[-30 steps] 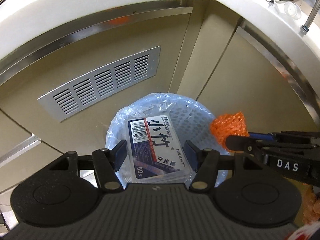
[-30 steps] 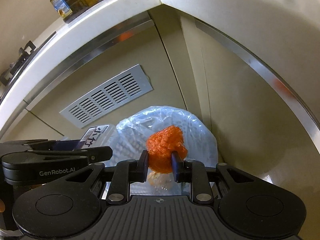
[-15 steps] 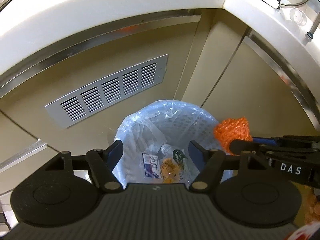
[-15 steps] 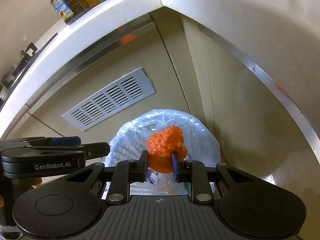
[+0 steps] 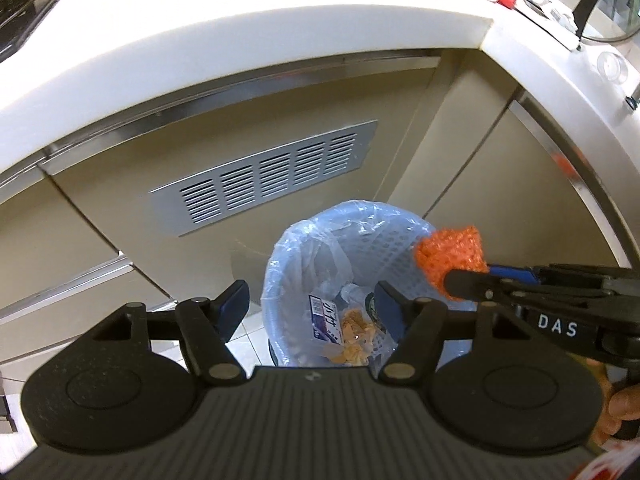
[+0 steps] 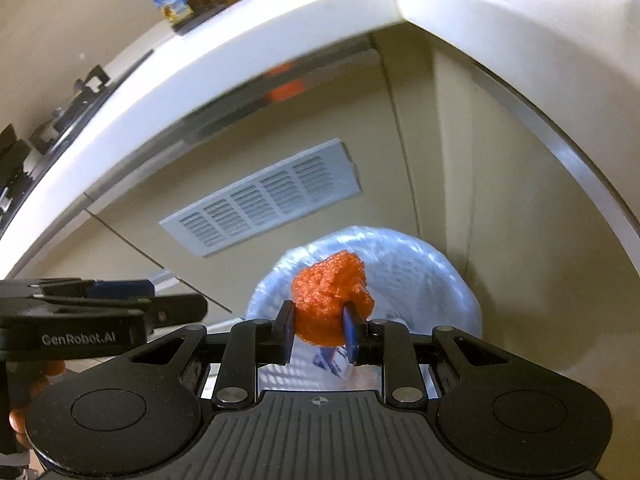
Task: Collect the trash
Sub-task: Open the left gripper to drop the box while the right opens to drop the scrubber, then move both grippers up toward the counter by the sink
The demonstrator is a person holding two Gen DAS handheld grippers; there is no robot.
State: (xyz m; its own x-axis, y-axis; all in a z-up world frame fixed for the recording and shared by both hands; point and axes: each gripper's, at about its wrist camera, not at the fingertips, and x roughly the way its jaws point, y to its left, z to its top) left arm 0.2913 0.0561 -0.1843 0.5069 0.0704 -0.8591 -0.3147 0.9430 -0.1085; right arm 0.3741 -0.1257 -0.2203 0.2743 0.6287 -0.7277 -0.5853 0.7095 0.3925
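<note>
Left gripper (image 5: 312,304), fingers spread and empty, above the lined bin (image 5: 400,236); packet (image 5: 326,316) lies inside. Right gripper (image 6: 318,330) clamps orange mesh (image 6: 330,300) over the bin, below the counter (image 5: 240,52).

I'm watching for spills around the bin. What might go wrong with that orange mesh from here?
The orange mesh, pinched in the right gripper, hangs over the bin's near rim rather than its middle, so it may drop outside. Being netting, it might also snag on a finger when released.
</note>
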